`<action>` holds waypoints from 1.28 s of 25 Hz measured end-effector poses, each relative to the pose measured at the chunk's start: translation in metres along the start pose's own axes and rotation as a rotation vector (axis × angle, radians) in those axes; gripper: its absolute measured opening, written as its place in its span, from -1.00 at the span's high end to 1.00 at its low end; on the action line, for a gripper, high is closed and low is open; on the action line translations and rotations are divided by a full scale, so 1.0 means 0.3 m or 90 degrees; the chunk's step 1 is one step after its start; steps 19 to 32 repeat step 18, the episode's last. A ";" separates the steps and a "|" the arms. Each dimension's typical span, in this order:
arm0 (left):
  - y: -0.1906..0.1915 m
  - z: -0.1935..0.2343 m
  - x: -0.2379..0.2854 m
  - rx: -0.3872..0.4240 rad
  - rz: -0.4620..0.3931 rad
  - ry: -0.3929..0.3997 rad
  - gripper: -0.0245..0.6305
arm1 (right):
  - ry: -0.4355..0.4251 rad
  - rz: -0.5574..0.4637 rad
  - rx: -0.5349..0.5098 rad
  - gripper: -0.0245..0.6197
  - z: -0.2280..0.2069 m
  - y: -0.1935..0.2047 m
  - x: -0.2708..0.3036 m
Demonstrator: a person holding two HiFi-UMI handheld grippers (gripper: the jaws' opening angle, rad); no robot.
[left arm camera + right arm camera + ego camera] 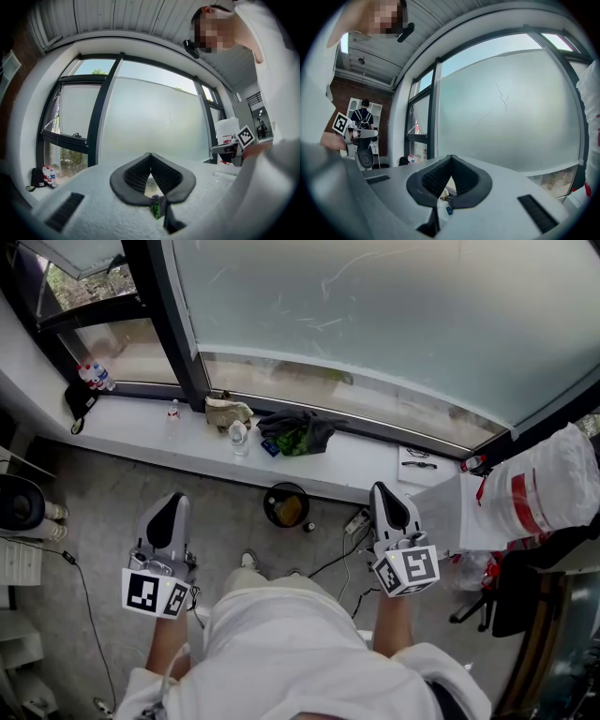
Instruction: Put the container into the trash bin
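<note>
Well ahead of left gripper [172,502]: container [239,436].

The person wears a loose white top [309,662] and a pale shoe [248,561]. The left gripper [174,501] and right gripper [381,490] are pale grey with black jaw linings. Each carries a white cube [155,594] printed with black square markers.

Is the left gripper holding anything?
No, the left gripper has its jaws closed tip to tip with nothing caught between them.

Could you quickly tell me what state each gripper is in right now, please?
Left gripper: closed, holding nothing.
Right gripper: closed, holding nothing.
</note>
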State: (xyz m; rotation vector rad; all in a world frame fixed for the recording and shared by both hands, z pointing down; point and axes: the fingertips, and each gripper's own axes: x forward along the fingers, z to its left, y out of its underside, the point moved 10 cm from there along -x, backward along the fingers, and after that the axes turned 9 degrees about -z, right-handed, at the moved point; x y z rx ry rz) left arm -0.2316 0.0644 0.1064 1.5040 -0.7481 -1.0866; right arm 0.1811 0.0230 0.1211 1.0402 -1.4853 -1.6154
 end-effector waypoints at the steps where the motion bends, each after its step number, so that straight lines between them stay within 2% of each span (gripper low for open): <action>1: 0.003 -0.013 -0.008 0.000 -0.001 0.000 0.87 | -0.001 0.000 -0.001 0.92 0.000 0.004 -0.015; 11: 0.009 -0.089 -0.050 -0.005 -0.002 0.002 0.87 | 0.006 0.008 -0.003 0.92 -0.011 0.019 -0.126; 18: 0.000 -0.107 -0.074 -0.002 -0.008 -0.001 0.87 | -0.016 0.000 -0.004 0.92 0.008 0.020 -0.122; 32: 0.000 -0.107 -0.074 -0.002 -0.008 -0.001 0.87 | -0.016 0.000 -0.004 0.92 0.008 0.020 -0.122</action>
